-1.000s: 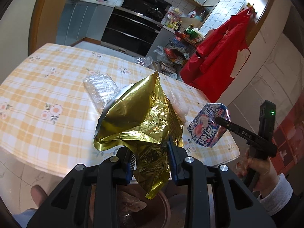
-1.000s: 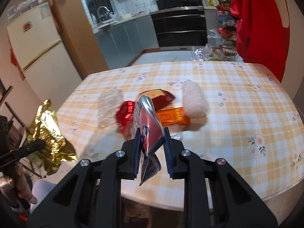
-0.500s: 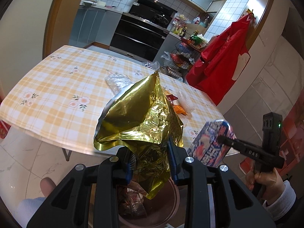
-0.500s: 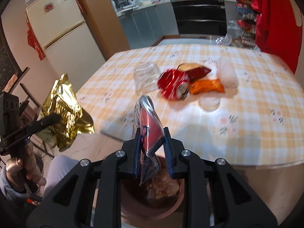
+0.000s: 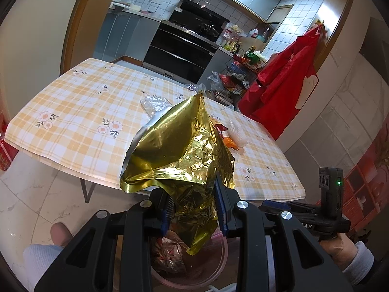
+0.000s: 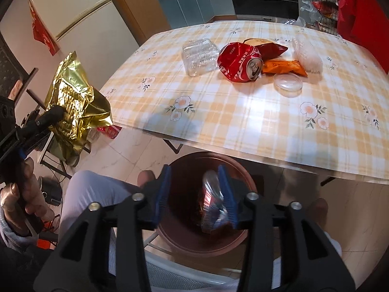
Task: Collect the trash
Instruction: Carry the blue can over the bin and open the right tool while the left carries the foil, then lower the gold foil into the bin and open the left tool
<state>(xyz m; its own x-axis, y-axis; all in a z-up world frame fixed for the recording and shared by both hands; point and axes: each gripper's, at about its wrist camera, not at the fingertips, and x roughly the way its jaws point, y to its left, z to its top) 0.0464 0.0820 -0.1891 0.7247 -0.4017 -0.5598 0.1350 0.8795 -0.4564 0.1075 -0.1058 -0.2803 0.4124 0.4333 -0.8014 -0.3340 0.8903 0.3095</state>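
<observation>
Yellow-checked oilcloth covers the table (image 6: pixel 267 112), and on its far side the remaining rubbish lies clustered: a clear plastic tray (image 6: pixel 199 56) on the left, a crushed red can (image 6: pixel 239 62) just beside it, a dark red snack packet (image 6: pixel 267 45) behind the can, an orange wrapper (image 6: pixel 283 67), a clear round lid (image 6: pixel 288 82) and a whitish plastic bag (image 6: pixel 307 53) to the right.

Below the near table edge stands the brown bin (image 6: pixel 243 170), directly under your right gripper (image 6: pixel 194 192). Its jaws have just been opening and stand apart; the small silver-and-red wrapper (image 6: pixel 212 202) sits between them, leaning on the right pad and clear of the left. Give that hand a slight shake or spread the jaws wider, so the wrapper drops off the pad straight into the bin rather than clinging.

Your left gripper (image 5: pixel 194 204) is clamped on the crumpled gold foil bag (image 5: pixel 175 150), whose lower tip hangs above the bin's rim (image 5: pixel 225 248). Bring it to the bin's centre before you release, because this light, wide foil will likely drift and could catch on the rim. Then go for the can and tray.
</observation>
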